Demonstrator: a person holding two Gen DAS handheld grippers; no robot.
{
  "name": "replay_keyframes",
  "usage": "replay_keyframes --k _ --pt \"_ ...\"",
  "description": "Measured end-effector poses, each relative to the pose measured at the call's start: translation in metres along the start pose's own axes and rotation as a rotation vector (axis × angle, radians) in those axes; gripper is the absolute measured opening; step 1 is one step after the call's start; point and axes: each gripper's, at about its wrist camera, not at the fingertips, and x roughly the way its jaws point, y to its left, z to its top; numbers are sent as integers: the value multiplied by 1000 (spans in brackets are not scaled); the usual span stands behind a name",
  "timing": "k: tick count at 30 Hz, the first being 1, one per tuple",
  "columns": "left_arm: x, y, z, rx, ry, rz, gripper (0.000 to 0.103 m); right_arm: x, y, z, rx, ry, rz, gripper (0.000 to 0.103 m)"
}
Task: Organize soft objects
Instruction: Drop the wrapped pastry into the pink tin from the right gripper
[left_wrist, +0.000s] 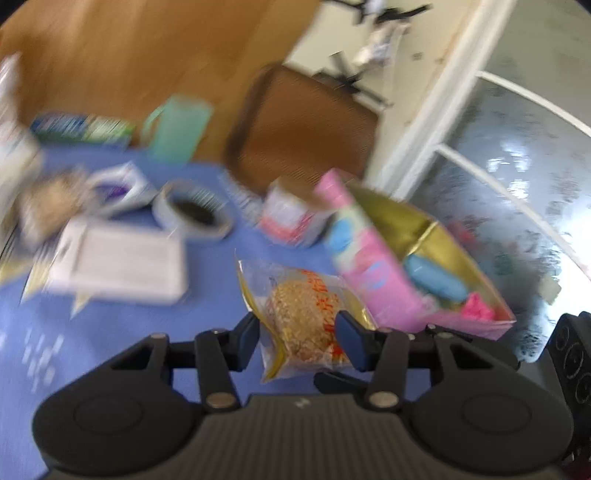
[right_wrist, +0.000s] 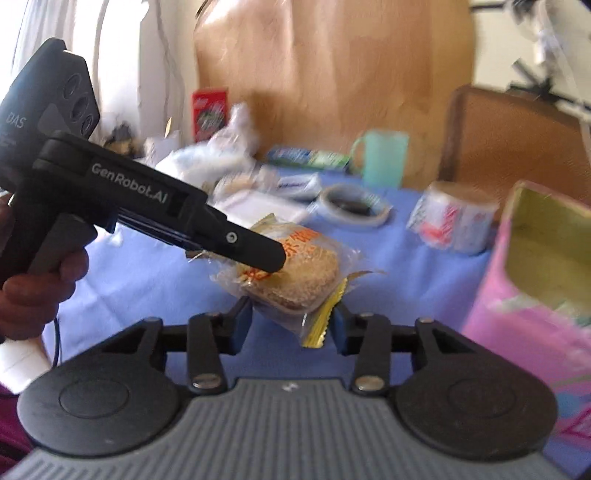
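Note:
A round sesame cake in a clear wrapper (left_wrist: 301, 323) with orange print is held above the blue tablecloth. My left gripper (left_wrist: 297, 341) is shut on the sesame cake packet, its blue pads on either side. In the right wrist view the same packet (right_wrist: 295, 271) hangs from the left gripper's fingers (right_wrist: 258, 251), which come in from the left. My right gripper (right_wrist: 291, 325) stands open just under the packet, its pads beside the wrapper's lower edge. A pink box (left_wrist: 373, 266) with a gold lining stands to the right and holds blue and pink soft things (left_wrist: 436, 280).
On the blue cloth (left_wrist: 122, 332) lie a tape roll (left_wrist: 194, 212), a white flat box (left_wrist: 118, 262), a small printed packet (left_wrist: 291, 218), a green cup (left_wrist: 177, 127) and more packets at the far left. A brown chair (left_wrist: 306, 125) stands behind the table.

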Motion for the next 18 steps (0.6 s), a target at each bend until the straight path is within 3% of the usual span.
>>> replay_keyframes --k 4,8,11,14,16,18 --pt "18 -42 26 118 -38 -68 46 -32 -16 11 21 -122 -113 47" --pt "53 -82 40 213 -24 -117 46 -57 -39 12 43 -173 -242 47" --pt "87 -109 48 268 -10 -117 47 -65 -59 9 64 -161 -332 47" --pt "117 -130 51 336 -26 -45 52 -59 -79 14 67 -114 -406 49" --pt "128 -131 51 331 -6 -13 52 -41 -95 18 44 -76 -475 50" --pt "122 -124 46 286 7 -37 52 -28 -108 17 38 -43 -565 50"
